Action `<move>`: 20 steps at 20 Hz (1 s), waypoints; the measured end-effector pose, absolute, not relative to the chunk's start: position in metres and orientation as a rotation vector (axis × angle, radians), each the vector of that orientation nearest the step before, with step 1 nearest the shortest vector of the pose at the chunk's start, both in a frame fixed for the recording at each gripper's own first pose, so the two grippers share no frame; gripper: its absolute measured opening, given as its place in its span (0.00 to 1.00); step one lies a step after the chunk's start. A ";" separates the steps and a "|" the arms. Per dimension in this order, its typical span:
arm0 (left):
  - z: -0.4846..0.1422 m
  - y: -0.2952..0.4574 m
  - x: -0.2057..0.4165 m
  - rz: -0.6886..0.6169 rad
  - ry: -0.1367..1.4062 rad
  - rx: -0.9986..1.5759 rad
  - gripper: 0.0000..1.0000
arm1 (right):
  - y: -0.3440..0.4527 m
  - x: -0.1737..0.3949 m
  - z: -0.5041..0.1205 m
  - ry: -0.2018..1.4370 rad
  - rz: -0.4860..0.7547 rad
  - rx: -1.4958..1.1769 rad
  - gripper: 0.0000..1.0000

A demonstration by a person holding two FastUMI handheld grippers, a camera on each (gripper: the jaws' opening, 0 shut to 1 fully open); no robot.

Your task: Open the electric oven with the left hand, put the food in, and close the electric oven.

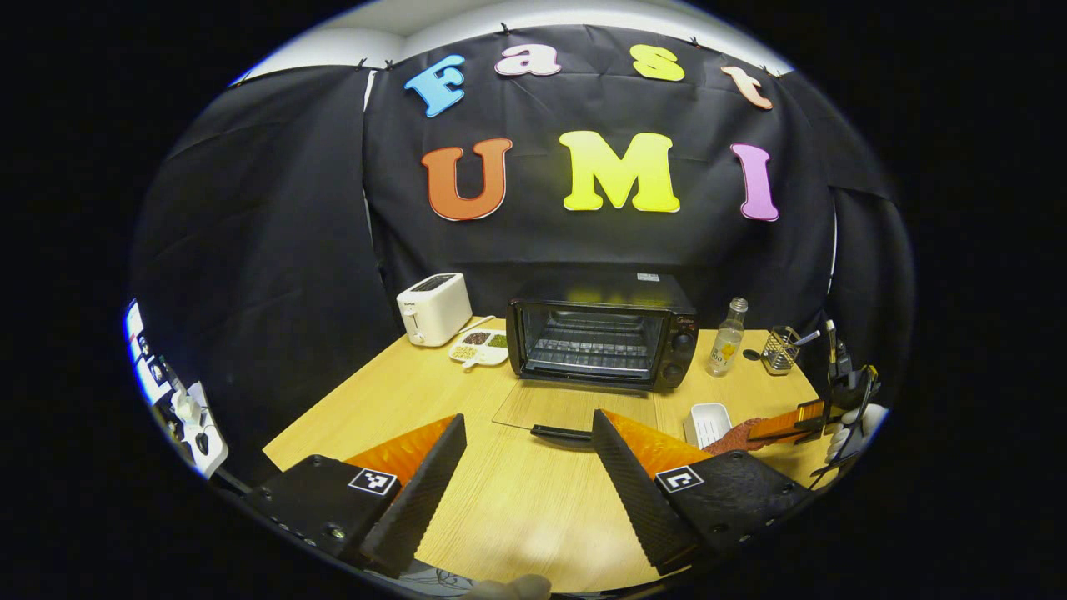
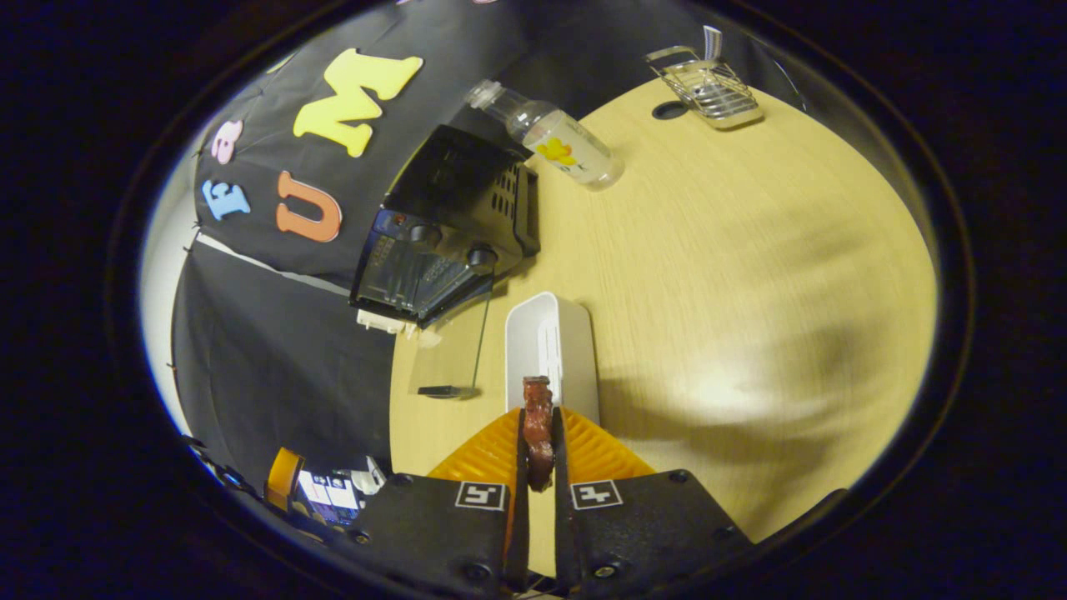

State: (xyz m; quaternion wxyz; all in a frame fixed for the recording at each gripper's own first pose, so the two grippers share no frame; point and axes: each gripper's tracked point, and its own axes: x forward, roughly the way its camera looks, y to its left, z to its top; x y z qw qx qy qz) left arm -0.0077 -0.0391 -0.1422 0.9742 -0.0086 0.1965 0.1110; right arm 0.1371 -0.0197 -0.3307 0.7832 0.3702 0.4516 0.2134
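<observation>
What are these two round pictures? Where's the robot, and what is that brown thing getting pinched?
No robot here: a person holds a two-finger grabber in each hand, each carrying a camera. The left gripper view shows the open left gripper facing a black electric oven with its glass door folded down on the wooden table. Nearby stand a white toaster and a clear bottle. The right gripper pinches a reddish-brown piece of food above a white tray.
</observation>
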 end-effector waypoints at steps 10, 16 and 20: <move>-0.142 -0.002 -0.003 0.055 0.402 -0.012 0.97 | 0.049 0.156 -0.254 0.725 0.372 0.976 0.15; -0.125 0.049 -0.015 -0.012 0.367 0.036 0.97 | 0.133 0.197 -0.243 0.575 0.245 1.134 0.15; -0.109 0.078 -0.021 0.013 0.356 0.042 0.97 | 0.176 0.243 -0.248 0.531 0.172 1.226 0.15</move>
